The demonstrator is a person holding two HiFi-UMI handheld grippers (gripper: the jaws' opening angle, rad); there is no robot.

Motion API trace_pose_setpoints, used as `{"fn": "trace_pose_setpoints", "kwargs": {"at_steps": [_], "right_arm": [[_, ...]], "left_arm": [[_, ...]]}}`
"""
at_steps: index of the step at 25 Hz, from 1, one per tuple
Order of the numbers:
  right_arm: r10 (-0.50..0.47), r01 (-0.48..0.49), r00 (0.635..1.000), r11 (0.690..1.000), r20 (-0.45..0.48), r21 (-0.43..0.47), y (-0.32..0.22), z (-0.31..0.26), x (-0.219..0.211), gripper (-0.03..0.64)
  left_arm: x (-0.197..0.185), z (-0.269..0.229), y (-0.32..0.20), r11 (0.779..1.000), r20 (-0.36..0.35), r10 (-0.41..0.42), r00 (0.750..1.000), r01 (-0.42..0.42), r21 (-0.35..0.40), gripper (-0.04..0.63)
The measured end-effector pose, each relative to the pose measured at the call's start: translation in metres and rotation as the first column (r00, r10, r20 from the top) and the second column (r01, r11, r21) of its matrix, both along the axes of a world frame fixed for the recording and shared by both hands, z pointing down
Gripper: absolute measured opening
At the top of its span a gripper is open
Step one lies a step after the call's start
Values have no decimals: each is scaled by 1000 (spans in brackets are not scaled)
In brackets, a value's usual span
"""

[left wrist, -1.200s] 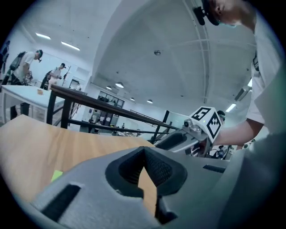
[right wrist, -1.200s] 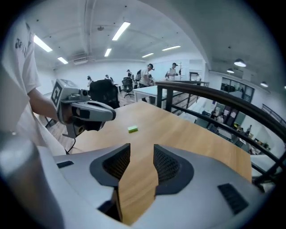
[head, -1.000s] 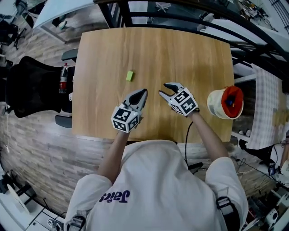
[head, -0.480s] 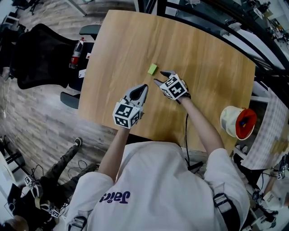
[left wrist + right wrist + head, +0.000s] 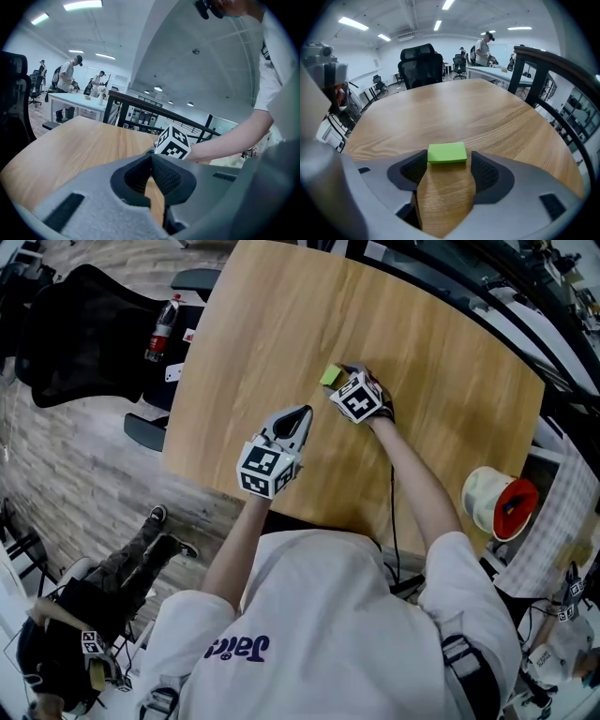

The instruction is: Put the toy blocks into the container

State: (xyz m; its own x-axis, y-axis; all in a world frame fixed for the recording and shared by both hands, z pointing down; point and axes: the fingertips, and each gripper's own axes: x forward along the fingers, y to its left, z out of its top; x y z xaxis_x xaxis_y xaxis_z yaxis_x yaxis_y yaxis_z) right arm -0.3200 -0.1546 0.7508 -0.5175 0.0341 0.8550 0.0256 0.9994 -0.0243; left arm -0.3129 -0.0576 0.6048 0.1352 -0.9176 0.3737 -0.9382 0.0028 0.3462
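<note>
Right tongs (image 5: pixel 343 378) moved across worktop (image 5: pixel 441 362) to green block (image 5: pixel 447 153). Block mid-worktop, bare wood all round. Container (image 5: pixel 495 504) by right edge, well apart. Right jaws just been opening, now wide; block between tips, pads not pressing. Left tongs (image 5: pixel 302 413) closed, empty. In head view, marker cube (image 5: pixel 359 397) hides right tips.

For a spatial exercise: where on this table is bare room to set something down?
Bare: the far table beyond the green block, and between the right arm and the container. Crowded around the block, at the right hand-held gripper.
</note>
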Motion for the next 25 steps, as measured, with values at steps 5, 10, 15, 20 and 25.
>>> {"fn": "trace_pose_setpoints", "kwargs": {"at_steps": [5, 10, 15, 20, 25], "right_arm": [[-23, 23, 1000, 1000, -16, -4, 2, 9, -5, 275], [-27, 27, 1000, 999, 4, -27, 5, 9, -7, 272], [3, -1, 999, 999, 41, -46, 12, -7, 1, 270], [53, -47, 994, 997, 97, -64, 19, -34, 21, 268], [108, -99, 982, 993, 156, -62, 22, -69, 54, 268]], "left_arm": [[0, 1, -1, 1000, -4, -2, 1000, 2, -3, 6], [6, -1, -2, 1000, -7, -2, 1000, 2, 4, 6], [10, -10, 0, 1000, -4, 2, 1000, -2, 18, 6], [18, -19, 1, 999, -1, 12, 1000, -12, 36, 6], [33, -30, -4, 997, -2, 52, 999, -52, 63, 7]]}}
